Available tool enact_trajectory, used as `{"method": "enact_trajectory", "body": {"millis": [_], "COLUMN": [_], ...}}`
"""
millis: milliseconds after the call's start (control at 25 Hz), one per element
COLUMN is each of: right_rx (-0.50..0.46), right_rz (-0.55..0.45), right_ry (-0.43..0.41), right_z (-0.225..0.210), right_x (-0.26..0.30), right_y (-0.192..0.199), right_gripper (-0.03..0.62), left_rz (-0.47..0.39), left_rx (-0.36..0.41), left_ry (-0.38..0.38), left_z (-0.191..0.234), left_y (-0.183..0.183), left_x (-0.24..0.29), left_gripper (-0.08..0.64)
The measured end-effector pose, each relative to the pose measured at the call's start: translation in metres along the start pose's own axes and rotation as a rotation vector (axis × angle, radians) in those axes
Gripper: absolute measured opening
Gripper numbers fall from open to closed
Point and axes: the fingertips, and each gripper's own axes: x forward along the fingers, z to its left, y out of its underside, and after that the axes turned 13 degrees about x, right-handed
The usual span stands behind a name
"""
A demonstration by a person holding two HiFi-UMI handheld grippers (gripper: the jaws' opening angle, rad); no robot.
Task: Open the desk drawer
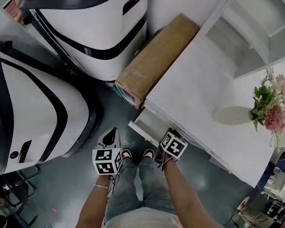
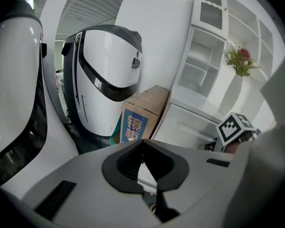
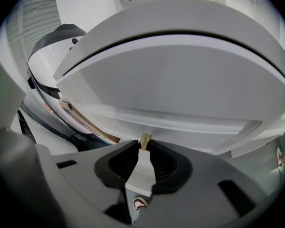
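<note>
- at the near left end of the white desk (image 1: 199, 94): the drawer (image 1: 149, 122), just under the desktop edge; it appears to stand a little way out of the desk front, its white face filling much of the right gripper view.
- knob (image 3: 145, 138): small and tan, on the drawer face, and caught between the jaw tips of the right gripper.
- right gripper (image 3: 145, 144): jaws pinched onto the knob, pads pressing it from both sides; its marker cube (image 1: 174, 145) sits at the drawer's near edge in the head view.
- left gripper (image 2: 142, 144): well left of the drawer and over the floor; its jaw tips meet with nothing between them, and it touches no object.
- person: legs in blue jeans (image 1: 133, 184), with shoes (image 1: 137, 153) on the floor between the two grippers.
- cardboard box (image 1: 154, 58): brown and long, lying against the desk's far left side, with a blue printed label on its end.
- shelf unit (image 1: 256, 32): white, open compartments, on the far part of the desktop.
- vase (image 1: 230, 114): white, on the desktop right of the drawer, holding pink and green flowers (image 1: 268, 103).
- two white-and-black machines: one at far left (image 1: 95, 23) behind the box, one nearer at left (image 1: 33, 118).
- floor (image 1: 61, 184): dark grey-green.
</note>
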Motion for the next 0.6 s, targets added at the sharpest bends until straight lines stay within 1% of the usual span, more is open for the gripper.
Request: {"method": "enact_trajectory", "body": {"millis": [280, 600], "right_rx": [0.015, 0.017], "right_rz": [-0.011, -0.020], "right_ry": [0.030, 0.048], "right_z": [-0.001, -0.001], "right_x": [-0.003, -0.011], "right_y": [0.003, 0.021], "right_gripper": [0.081, 0.081], "left_rz": [0.004, 0.003], "left_rx": [-0.010, -0.017], "left_ry": [-0.006, -0.007], "left_z": [0.012, 0.026], "left_y": [0.013, 0.024], "left_x": [-0.012, -0.023], "left_gripper": [0.018, 0.018]}}
